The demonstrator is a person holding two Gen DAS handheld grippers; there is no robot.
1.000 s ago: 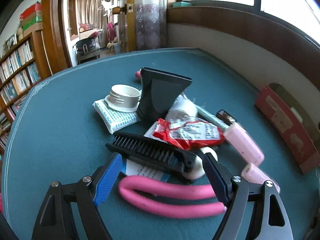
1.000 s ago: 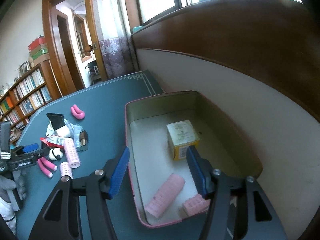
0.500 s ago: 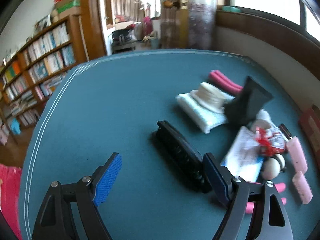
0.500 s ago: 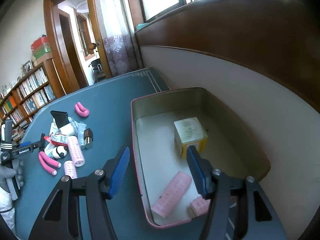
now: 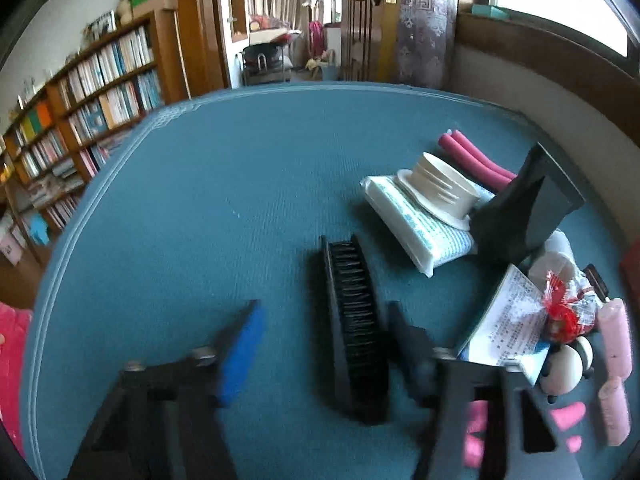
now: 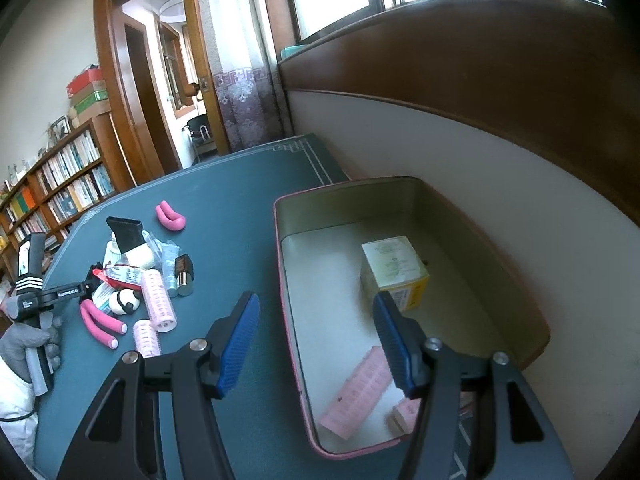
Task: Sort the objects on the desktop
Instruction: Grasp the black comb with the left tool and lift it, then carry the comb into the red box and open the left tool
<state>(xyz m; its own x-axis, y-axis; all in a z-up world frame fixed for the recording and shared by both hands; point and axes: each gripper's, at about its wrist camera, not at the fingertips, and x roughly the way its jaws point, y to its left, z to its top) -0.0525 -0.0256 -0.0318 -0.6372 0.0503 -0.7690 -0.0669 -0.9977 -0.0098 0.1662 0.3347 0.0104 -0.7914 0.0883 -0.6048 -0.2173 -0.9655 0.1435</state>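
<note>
The left claw [image 5: 324,344] was closing, its blue pads [image 5: 240,350] blurred, and the black brush [image 5: 354,328] lay between them on the teal table [image 5: 200,208], hard against the right-hand pad while the left-hand pad stood clear of it, so no grip yet. Just beyond the brush, to the right, a white tissue pack [image 5: 416,226] carried a cream jar lid [image 5: 444,192], and a black nozzle [image 5: 520,208] leaned beside them. Farther back lay a pink foam roller [image 5: 472,156]; nearer on the right, a printed leaflet [image 5: 508,316], a red wrapper [image 5: 568,304] and two pale pink curlers [image 5: 614,330] crowded together. Over on the other side, the right claw [image 6: 316,340] hung half open and empty above the near edge of the pink-rimmed tin box [image 6: 472,216]. Inside that box sat a yellow carton [image 6: 394,270] toward the far end and a pink curler [image 6: 360,394] at the near end. Far left in the right wrist view, a gloved hand [image 6: 28,344] gripped the left claw's handle beside the heap of clutter.
</note>
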